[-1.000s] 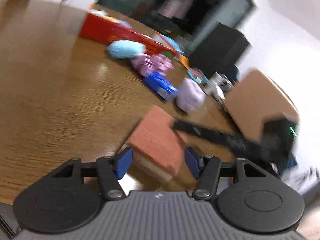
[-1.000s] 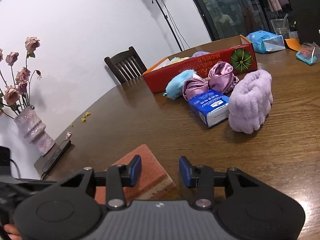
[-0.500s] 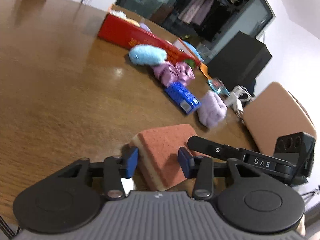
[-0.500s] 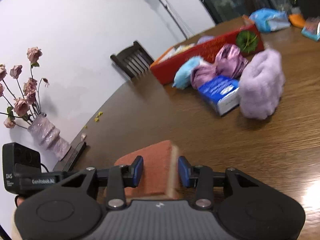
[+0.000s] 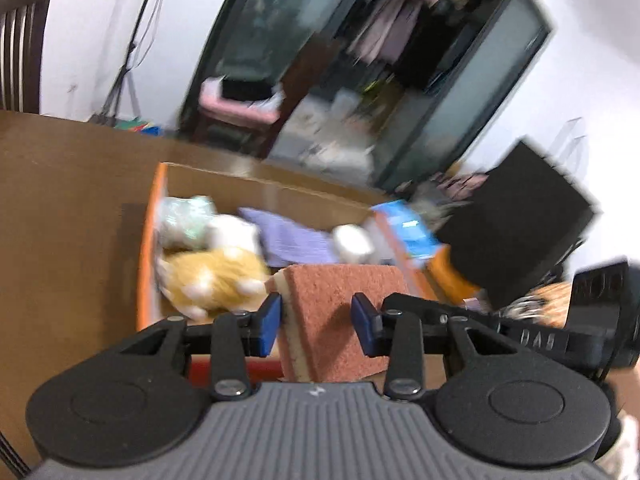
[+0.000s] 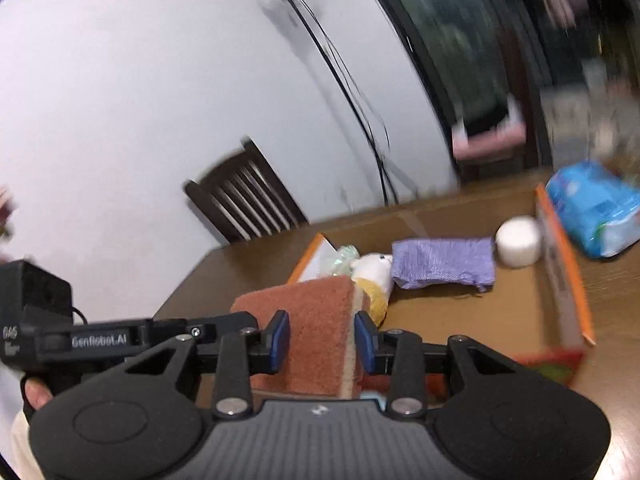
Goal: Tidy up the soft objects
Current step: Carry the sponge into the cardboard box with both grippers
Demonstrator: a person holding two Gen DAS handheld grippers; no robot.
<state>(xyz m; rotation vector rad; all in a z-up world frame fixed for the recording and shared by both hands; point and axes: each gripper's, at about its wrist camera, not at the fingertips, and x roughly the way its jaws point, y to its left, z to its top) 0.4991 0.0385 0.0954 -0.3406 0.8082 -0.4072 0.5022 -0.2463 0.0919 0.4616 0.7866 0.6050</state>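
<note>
A white wall [image 6: 168, 92] filled most of the right wrist view, with a dark-framed glass doorway [image 5: 360, 80] beside it and a light stand [image 6: 340, 80] leaning up the plaster. A dark slatted chair [image 6: 244, 196] stood at the far edge of the brown wooden tabletop [image 5: 68, 208], and a black box [image 5: 516, 232] sat off its right side in the left wrist view. On the tabletop lay an open cardboard box [image 6: 560, 272] with orange edges and a red front, holding a purple cloth [image 6: 442, 262], a yellow-and-white plush [image 5: 212, 276], a crinkled greenish bag [image 5: 184, 216] and a white roll [image 6: 518, 240]. A blue packet [image 6: 592, 208] rested just outside the box's right wall. Both grippers gripped one sponge [image 5: 336, 312], rust-red on its face and pale along one edge, held in the air over the near end of the box. The left gripper [image 5: 318, 322] had just been closing its jaws, which were narrowed onto the sponge from either side; the right gripper [image 6: 320, 342] had closed likewise, its blue pads pressed against the sponge's faces. A hand [image 6: 34, 394] showed at the left gripper's handle. Much of both views was blurred.
</note>
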